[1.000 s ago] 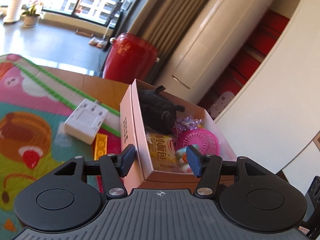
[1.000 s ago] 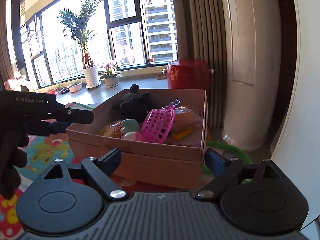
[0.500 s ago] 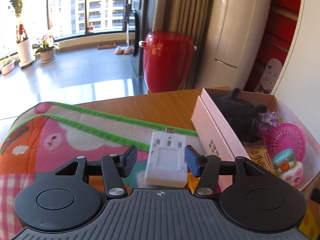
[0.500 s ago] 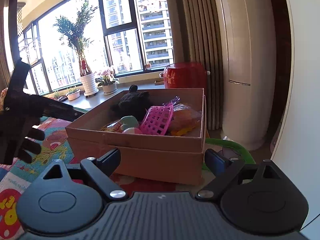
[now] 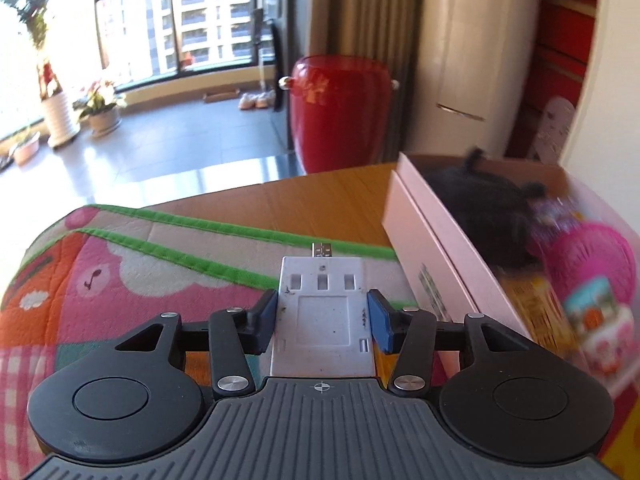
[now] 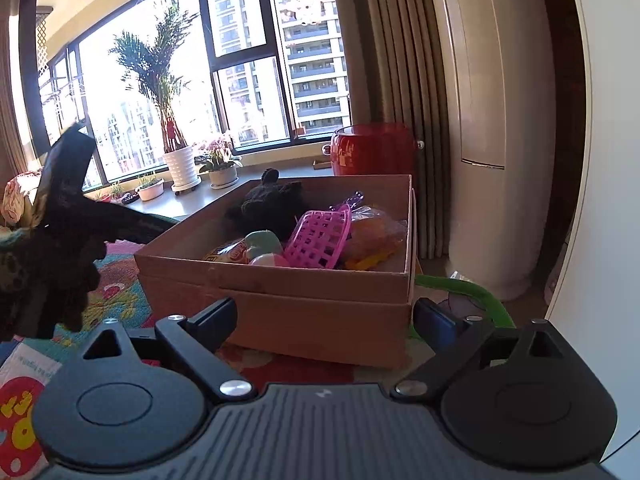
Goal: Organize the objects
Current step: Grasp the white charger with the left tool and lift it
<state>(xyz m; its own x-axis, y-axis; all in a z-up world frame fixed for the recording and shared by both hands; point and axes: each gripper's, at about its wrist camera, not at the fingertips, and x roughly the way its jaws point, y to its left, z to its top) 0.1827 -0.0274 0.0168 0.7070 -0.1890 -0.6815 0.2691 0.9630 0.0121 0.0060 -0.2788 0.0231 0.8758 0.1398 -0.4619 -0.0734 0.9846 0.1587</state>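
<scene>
White plastic is what sits between the two fingers of the left gripper (image 5: 322,322): a flat white adapter (image 5: 324,316) with a small metal plug at its far end. It lies on the colourful play mat (image 5: 132,264), right in the middle of the gripper, with one blue pad (image 5: 380,326) at its right edge and the dark pad at its left edge. The jaws have just been closing in on it and now the pads sit right up against both of its sides, about a quarter open. Its long side runs straight away from the gripper, and the metal plug points away too, toward the wooden table (image 5: 304,204) and the red pot (image 5: 340,112). Just to the right of it stands the pink box (image 5: 432,264), already full of toys: a black plush toy (image 5: 484,208) and a pink basket (image 5: 596,256). The right gripper (image 6: 324,320) is wide open and holds nothing. It points at the near side of the box, whose front corner sits between its fingers without touching them.
</scene>
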